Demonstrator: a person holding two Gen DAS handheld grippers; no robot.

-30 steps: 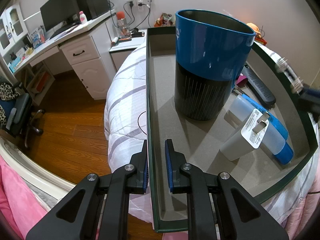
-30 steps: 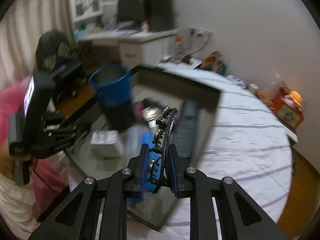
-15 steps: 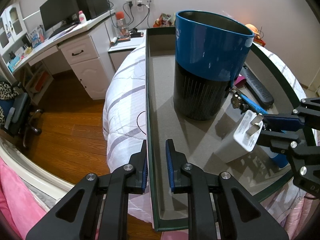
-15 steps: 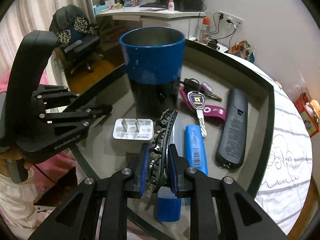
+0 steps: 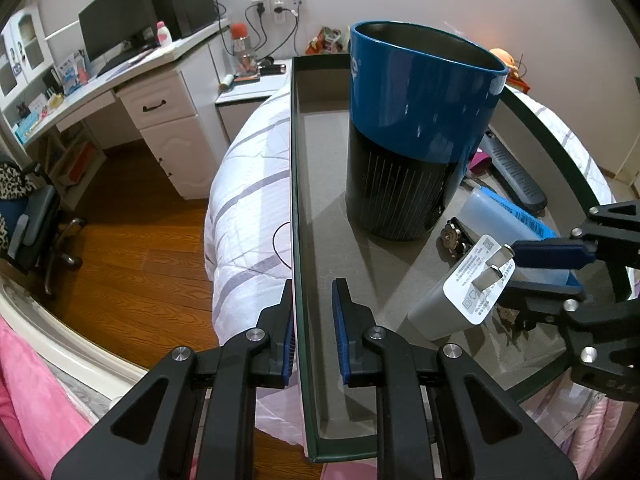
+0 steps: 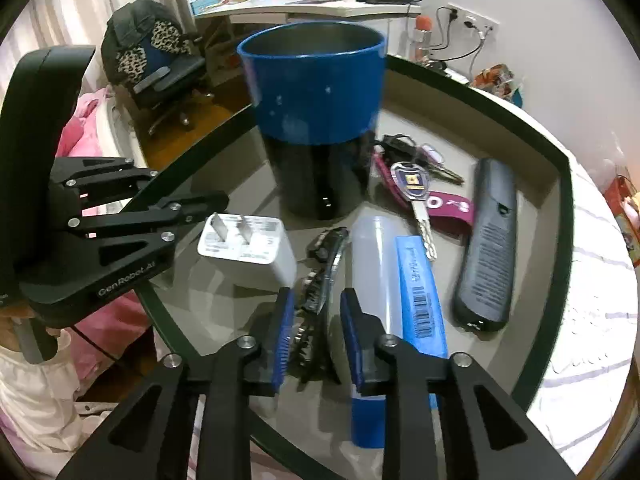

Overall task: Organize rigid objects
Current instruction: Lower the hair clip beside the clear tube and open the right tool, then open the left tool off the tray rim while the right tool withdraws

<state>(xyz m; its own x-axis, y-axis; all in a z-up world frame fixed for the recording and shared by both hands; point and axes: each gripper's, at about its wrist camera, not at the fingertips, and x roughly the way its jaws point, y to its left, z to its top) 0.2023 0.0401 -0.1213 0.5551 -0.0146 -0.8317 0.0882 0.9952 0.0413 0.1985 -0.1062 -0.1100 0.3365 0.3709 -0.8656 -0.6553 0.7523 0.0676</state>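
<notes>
A dark green tray [image 5: 294,184] lies on the bed. My left gripper [image 5: 314,284] is shut on its near left wall and also shows in the right wrist view [image 6: 188,186]. Low over the tray floor, my right gripper [image 6: 316,292] has its jaws opening. A black hair clip [image 6: 320,276] lies between them, and the pads stand clear of it. Around it are a white charger plug [image 6: 244,240], a blue and white tube [image 6: 392,280], keys with a magenta tag [image 6: 416,188] and a black remote [image 6: 488,240]. Behind stands a tall blue and black cup [image 6: 316,120].
The tray sits on a striped white quilt [image 5: 248,200]. Beyond the bed are a wooden floor [image 5: 132,240], a white desk with a monitor [image 5: 120,72] and an office chair [image 6: 160,64]. Pink bedding [image 5: 28,400] lies at the near left.
My right gripper came down over the tray with the hair clip. Its jaws have parted and the clip now rests on the tray floor. The left gripper has not moved.
</notes>
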